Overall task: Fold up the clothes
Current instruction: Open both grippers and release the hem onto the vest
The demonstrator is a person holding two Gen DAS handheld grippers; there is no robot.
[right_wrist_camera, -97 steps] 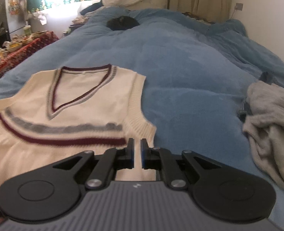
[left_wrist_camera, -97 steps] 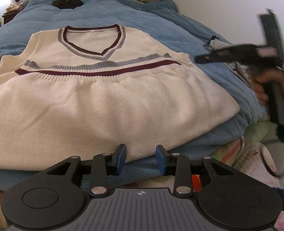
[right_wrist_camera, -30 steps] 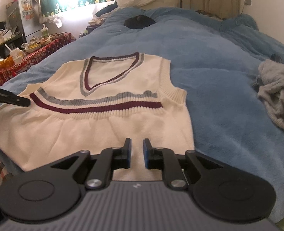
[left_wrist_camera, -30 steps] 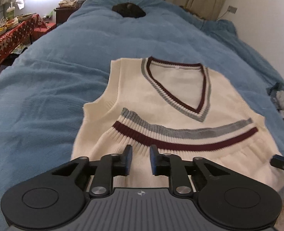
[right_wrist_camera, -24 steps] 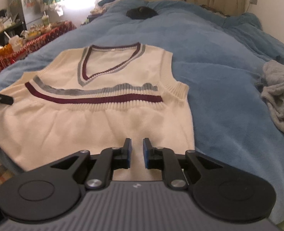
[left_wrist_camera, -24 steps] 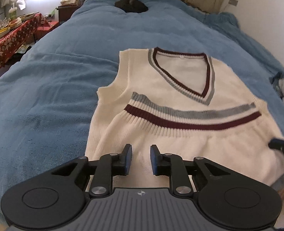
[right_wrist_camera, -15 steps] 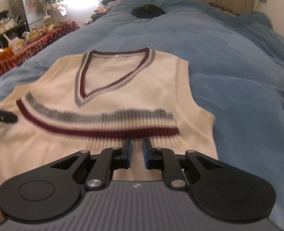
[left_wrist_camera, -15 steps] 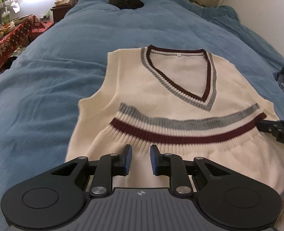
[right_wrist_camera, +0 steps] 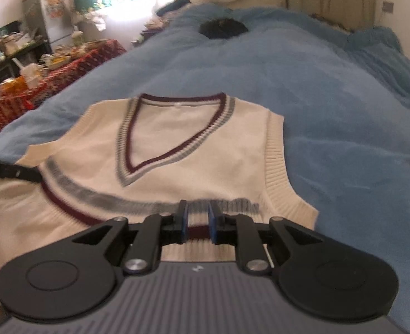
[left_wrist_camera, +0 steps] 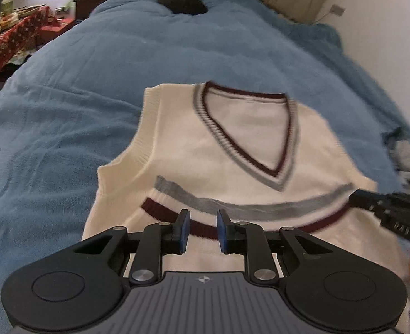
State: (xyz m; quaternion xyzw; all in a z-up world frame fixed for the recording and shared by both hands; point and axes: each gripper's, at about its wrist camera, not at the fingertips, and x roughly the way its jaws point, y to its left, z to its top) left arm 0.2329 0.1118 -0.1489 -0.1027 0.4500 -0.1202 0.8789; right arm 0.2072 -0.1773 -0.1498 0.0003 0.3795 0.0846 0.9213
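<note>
Tilting downward, your left gripper (left_wrist_camera: pixel 203 229) hangs over the cream vest (left_wrist_camera: pixel 232 150), jaws slightly parted and empty; your right gripper (right_wrist_camera: pixel 198 224) hangs likewise, jaws opening with nothing between them. Your vest lies flat on the blue blanket (left_wrist_camera: pixel 65 117)

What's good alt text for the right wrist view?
A cream V-neck knit vest with grey and maroon stripes lies flat on a blue blanket. The right hand-held gripper hovers over its striped band, jaws opening with nothing between them; the left hand-held gripper reaches the vest's left edge.
</note>
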